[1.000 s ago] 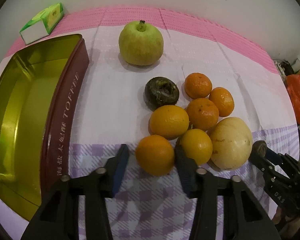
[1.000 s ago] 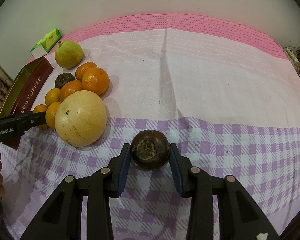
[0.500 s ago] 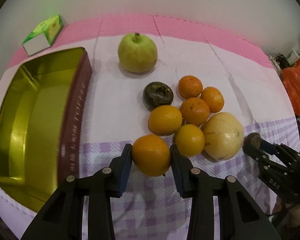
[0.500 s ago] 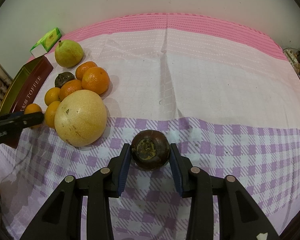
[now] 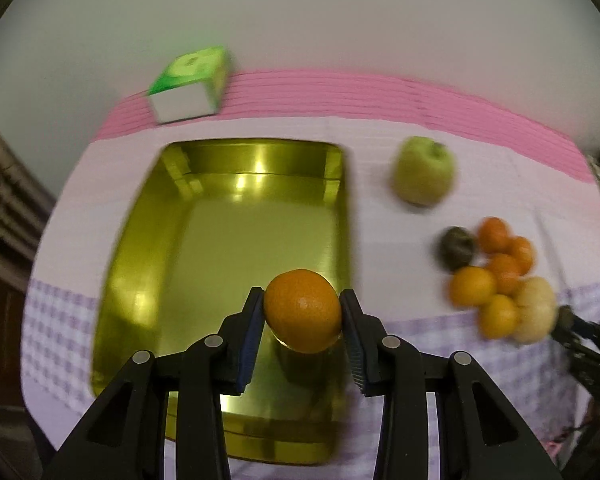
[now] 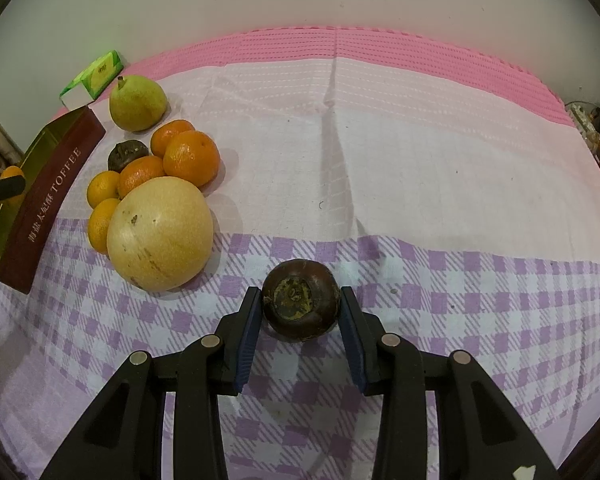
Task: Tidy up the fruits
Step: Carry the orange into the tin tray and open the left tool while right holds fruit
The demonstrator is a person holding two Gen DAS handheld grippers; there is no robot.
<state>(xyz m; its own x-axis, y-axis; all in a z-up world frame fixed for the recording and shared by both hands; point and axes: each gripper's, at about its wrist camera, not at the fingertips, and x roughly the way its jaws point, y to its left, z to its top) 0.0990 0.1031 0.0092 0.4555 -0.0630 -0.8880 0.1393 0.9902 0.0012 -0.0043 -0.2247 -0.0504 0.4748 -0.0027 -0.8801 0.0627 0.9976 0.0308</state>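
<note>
1. Left gripper (image 5: 302, 311) clamps an orange (image 5: 302, 309) above the gold tin (image 5: 140, 240), near its right wall.
2. Right gripper (image 6: 300, 310) brackets the dark fruit (image 6: 301, 305) on the tablecloth's (image 6: 420, 160) checked near edge; whether its pads grip the fruit is unclear.

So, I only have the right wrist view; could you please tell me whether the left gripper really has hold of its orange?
Observer: Yes, the left gripper is shut on the orange, with a pad against each side.
Operator: Thank you. Where is it relative to the toffee tin?
Observer: It is above the gold interior of the toffee tin, at the near end and close to the right wall.
Operator: Is there any fruit inside?
Observer: None shows on the part of the tin floor I can see.
</note>
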